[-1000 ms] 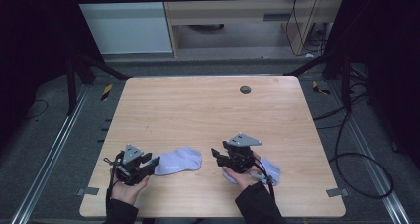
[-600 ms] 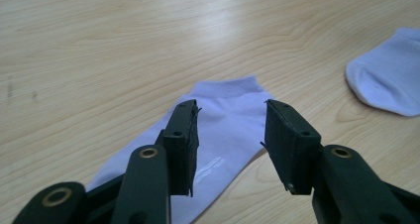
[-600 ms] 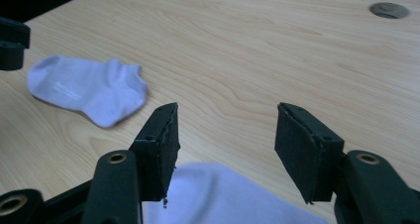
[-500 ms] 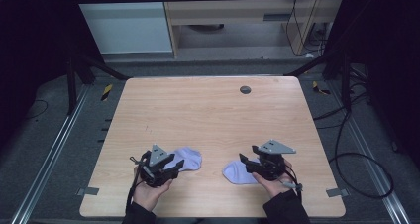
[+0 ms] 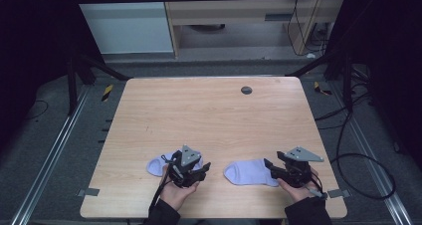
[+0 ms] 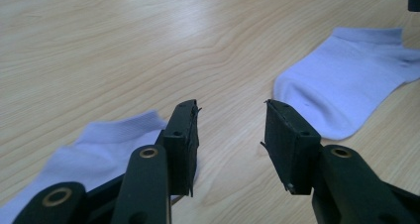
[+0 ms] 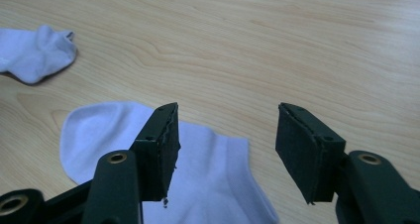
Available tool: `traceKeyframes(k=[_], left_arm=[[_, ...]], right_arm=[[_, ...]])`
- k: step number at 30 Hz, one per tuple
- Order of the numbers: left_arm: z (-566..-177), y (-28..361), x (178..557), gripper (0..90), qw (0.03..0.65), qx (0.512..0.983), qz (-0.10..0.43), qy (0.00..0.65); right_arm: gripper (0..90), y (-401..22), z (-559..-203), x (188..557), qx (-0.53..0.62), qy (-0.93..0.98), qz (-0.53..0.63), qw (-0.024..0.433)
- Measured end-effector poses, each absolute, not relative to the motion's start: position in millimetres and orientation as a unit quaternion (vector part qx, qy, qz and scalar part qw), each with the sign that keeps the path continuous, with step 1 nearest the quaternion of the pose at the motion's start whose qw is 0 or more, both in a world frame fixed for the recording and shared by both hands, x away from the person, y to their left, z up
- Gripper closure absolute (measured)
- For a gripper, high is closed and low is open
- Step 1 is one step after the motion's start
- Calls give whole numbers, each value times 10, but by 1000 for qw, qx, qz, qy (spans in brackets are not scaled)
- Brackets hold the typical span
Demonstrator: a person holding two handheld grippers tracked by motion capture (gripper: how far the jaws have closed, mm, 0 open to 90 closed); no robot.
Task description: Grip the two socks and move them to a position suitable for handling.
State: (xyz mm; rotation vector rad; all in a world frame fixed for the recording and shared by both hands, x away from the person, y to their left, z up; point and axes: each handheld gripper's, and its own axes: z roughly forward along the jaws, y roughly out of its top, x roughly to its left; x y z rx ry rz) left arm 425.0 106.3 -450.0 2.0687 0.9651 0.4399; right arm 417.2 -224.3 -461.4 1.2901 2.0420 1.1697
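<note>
**Two open hand-held grippers beside two pale socks**

The left hand-held gripper (image 5: 191, 166) sat low at the near edge of the tabletop (image 5: 209, 115), held in the person's left hand (image 5: 179, 192). Its jaws stood apart with nothing between them; the left gripper view showed bare wood in the gap. A pale lilac ankle sock (image 6: 94, 154) lay flat under and behind the left-hand jaw in that view, its edge reaching just past the jaw. In the high view the same sock (image 5: 161, 164) showed mostly to the left of this hand-held gripper, partly hidden by it.

The right hand-held gripper (image 5: 288, 169) was held in the right hand (image 5: 298, 190) near the tabletop's near right corner, its grey three-cornered plate on top. Its jaws were also spread wide and gripped nothing. A second pale sock (image 5: 251, 172) lay flat just to its left, the toe rounded and pointing toward the left hand-held gripper. In the right gripper view this sock (image 7: 208, 174) ran beneath the left-hand jaw and partway across the gap, while the other sock (image 7: 34, 53) lay bunched farther off at the upper left.

The two socks lay apart from each other, bare wood between them. Farther out, a small dark round disc (image 5: 246, 90) sat near the far edge of the tabletop. Cables (image 5: 348, 150) trailed over the grey floor (image 5: 45, 155) to the right.
</note>
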Motion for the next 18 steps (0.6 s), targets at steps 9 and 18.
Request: traceKeyframes(k=[9,18], left_arm=[[-4594,737,4269,561,392,829,162,365],[-4785,517,4322,577,376,841,150,358]], right_arm=[[445,-2405,-4718,4161,485,741,408,220],[490,-2424,-4852,4213,490,756,382,205]])
